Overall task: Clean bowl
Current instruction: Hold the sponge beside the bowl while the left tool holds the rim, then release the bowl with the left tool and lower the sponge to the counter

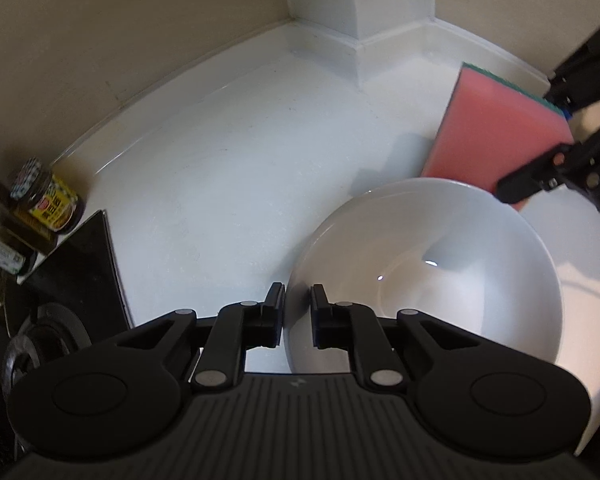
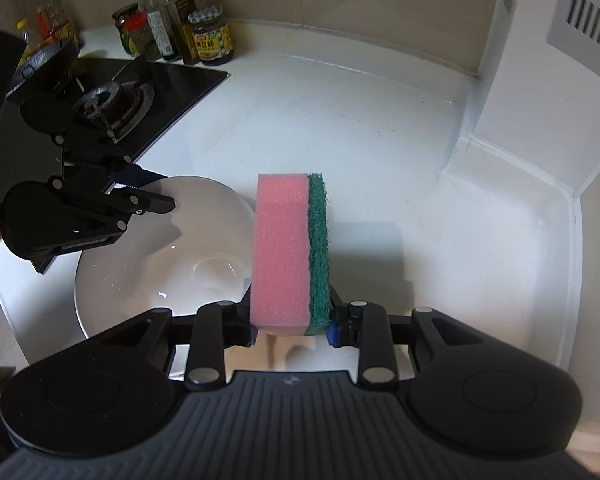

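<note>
Left wrist view looks down on a white bowl (image 1: 424, 276) standing upright on the white tabletop (image 1: 220, 184), its inside bare and glossy. The left claw (image 1: 299, 316) straddles the bowl's near rim, one finger outside the wall and one inside; the jaws stand partly open with narrow gaps beside the rim, and whether the pads press on it cannot be told. The right claw (image 1: 540, 152) comes in from the right edge, holding a pink sponge (image 1: 496, 136) with a green scouring layer above the bowl's far rim. Right wrist view shows the same sponge (image 2: 288, 252) clamped upright between the right claw's (image 2: 290, 326) closed jaws, pink foam on the left, green pad on the right, hanging just beside the bowl (image 2: 160, 248). The left claw (image 2: 156, 192) reaches over the bowl's far left rim there. Behind it lies a black gas hob (image 2: 140, 92), and a cluster of jars and bottles (image 2: 180, 28) stands against the beige wall. A white boxed column (image 2: 540, 80) rises at the tabletop's far right corner.
</note>
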A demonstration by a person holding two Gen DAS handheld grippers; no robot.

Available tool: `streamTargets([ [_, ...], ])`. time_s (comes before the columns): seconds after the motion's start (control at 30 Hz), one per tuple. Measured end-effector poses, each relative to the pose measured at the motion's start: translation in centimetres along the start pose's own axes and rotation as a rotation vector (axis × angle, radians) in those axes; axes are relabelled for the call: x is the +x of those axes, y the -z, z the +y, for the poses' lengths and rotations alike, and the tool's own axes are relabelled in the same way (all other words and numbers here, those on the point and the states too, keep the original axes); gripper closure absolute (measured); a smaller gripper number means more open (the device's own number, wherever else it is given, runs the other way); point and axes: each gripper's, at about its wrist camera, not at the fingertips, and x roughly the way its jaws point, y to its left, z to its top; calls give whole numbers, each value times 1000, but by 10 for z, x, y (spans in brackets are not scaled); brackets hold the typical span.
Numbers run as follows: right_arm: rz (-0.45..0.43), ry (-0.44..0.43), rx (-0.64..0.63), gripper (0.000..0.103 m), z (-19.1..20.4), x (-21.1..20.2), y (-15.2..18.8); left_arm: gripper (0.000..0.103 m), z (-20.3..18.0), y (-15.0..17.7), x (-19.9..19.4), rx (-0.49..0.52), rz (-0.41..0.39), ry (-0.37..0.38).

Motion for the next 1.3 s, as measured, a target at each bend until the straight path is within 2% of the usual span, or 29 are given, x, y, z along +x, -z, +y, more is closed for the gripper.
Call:
streamTargets([
  [0.17, -54, 20, -10, 76, 1, -3, 11, 88, 0, 0, 2, -16, -16, -11],
  [0.33, -83, -9, 41, 76, -8, -5, 19, 86, -4, 4, -2, -23, -32, -33],
  [0.43, -108, -18, 84, 76, -12, -7, 25, 86, -6, 9, -8, -64, -68, -48],
  [0.53, -142, -10, 127, 76, -13, -14, 33, 86, 0, 14, -26, -144, -140, -20],
  [0.6, -177, 28, 161, 76, -14, -23, 40, 83, 6, 20, -46, -202, -221, 20],
  [0.67, -208, 92, 217, 76, -18, -30, 52, 82, 9, 27, -62, -238, -265, 32],
  [0.77, -245, 190, 318, 76, -25, -36, 71, 82, 10, 41, -81, -274, -313, 31],
  [0.83, -255, 231, 353, 76, -26, -29, 78, 82, 10, 50, -86, -288, -317, 34],
  [0.97, -246, 286, 378, 75, -24, -13, 87, 82, 7, 70, -95, -273, -308, 25],
  [1.3, -168, 318, 399, 75, 4, -5, 113, 82, -2, 107, -108, -273, -311, 56],
])
